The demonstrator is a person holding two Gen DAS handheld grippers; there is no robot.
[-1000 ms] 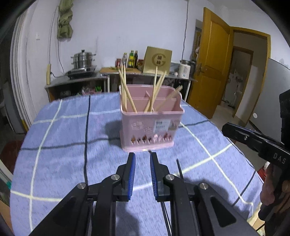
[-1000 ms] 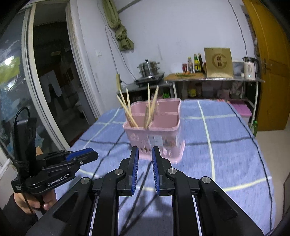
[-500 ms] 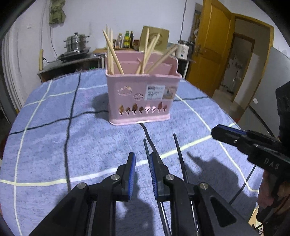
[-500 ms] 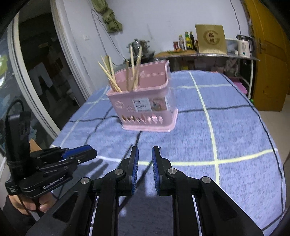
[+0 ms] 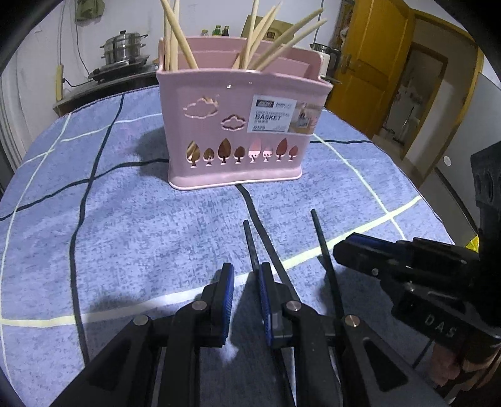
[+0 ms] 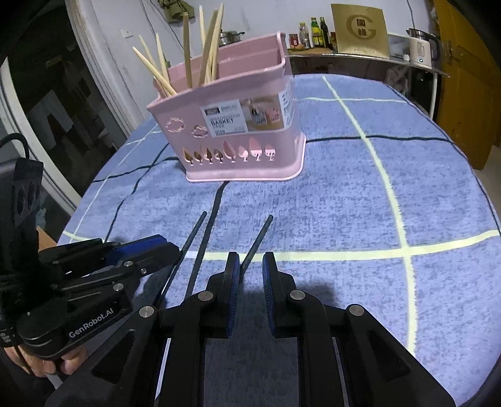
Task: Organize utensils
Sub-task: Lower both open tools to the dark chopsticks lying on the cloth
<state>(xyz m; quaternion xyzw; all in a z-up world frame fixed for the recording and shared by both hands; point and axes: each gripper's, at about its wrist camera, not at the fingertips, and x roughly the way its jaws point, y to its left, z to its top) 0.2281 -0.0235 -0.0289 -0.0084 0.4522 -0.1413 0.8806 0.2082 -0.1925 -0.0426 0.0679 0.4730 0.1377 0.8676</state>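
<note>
A white wall [image 5: 94, 37] stood behind a counter [image 6: 360, 56] with bottles [image 6: 314, 28] and a kettle [image 6: 421, 47]. An orange door [image 5: 369, 56] was right; dark glass door [image 6: 40, 94] left.

The left gripper [image 5: 245, 292] is held low and level, its blue-padded jaws parted by a narrow gap. The right gripper [image 6: 251, 280] sits just beside it, likewise slightly parted, with a hand [image 6: 47, 363] gripping the left handle.

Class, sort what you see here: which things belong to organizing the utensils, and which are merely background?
Job: pink basket; wooden chopsticks; two black chopsticks on the cloth; left gripper; right gripper.
Background: steamer pot; bottles; kettle; yellow door.
</note>
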